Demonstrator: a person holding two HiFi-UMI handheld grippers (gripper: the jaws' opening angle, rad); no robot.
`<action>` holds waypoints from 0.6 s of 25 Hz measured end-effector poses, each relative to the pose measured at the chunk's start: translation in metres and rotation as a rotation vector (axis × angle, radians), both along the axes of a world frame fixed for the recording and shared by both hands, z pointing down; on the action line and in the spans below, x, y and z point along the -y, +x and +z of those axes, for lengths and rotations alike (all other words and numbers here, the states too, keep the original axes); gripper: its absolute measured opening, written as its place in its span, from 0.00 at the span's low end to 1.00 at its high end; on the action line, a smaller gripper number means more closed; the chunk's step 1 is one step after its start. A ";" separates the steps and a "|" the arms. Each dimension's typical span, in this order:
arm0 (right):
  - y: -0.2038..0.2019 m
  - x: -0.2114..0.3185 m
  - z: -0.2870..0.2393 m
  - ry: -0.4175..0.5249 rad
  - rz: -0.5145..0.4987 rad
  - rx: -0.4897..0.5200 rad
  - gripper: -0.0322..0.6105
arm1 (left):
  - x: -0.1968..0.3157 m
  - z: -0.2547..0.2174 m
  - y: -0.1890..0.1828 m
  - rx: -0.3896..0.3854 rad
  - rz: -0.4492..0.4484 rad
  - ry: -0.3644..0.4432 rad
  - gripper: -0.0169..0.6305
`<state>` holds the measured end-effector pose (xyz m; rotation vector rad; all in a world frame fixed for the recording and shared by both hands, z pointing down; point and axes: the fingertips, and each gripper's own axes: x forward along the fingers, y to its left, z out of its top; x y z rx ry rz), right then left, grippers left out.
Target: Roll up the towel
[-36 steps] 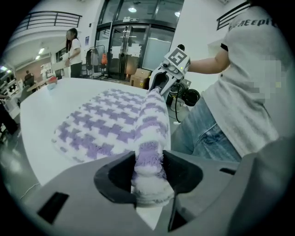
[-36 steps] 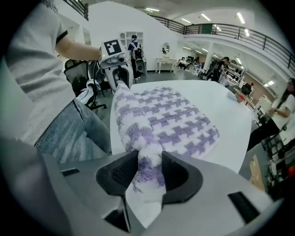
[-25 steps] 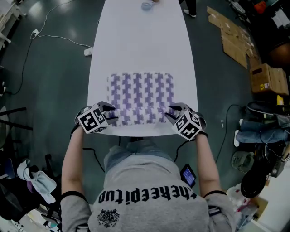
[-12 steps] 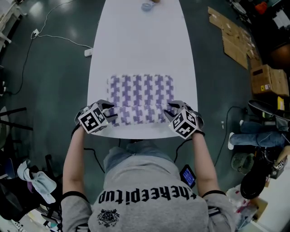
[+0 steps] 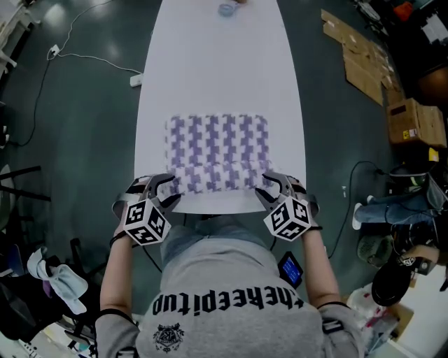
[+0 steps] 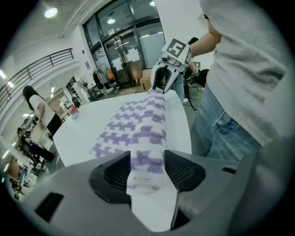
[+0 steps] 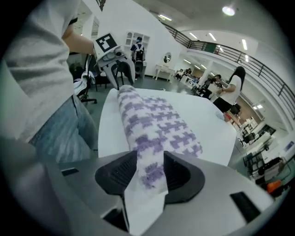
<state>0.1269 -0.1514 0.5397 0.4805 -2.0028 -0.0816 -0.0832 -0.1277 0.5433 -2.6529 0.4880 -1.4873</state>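
Note:
A white towel with a purple houndstooth pattern [image 5: 217,143] lies flat on the white table [image 5: 220,70], its near edge turned into a low roll [image 5: 213,180] along the table's front. My left gripper [image 5: 166,190] is at the roll's left end and my right gripper [image 5: 268,189] at its right end, both drawn back over the table's front edge. Their jaws have just been opening. In the left gripper view the towel's end [image 6: 146,159] shows in the gap of the left gripper [image 6: 147,168]; in the right gripper view the towel [image 7: 152,120] runs from the right gripper [image 7: 150,170].
A small bluish object [image 5: 227,9] sits at the table's far end. Cardboard boxes [image 5: 413,122] and flattened cardboard [image 5: 360,63] lie on the floor at right, a cable and plug [image 5: 136,79] at left. The person's torso is close behind the table's front edge.
Both grippers have pulled back toward the person and lifted slightly. Their jaws stand wider, and the roll stays on the table.

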 end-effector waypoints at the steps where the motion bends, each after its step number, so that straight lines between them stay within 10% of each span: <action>1: 0.001 -0.004 0.008 0.000 -0.017 -0.030 0.31 | -0.007 0.008 0.001 0.014 0.005 -0.015 0.36; 9: 0.000 -0.004 0.043 0.034 -0.021 -0.147 0.37 | -0.015 0.051 -0.006 0.140 0.005 0.009 0.43; 15: 0.008 0.000 0.027 0.071 -0.002 -0.148 0.22 | -0.007 0.034 -0.002 0.142 -0.016 0.028 0.25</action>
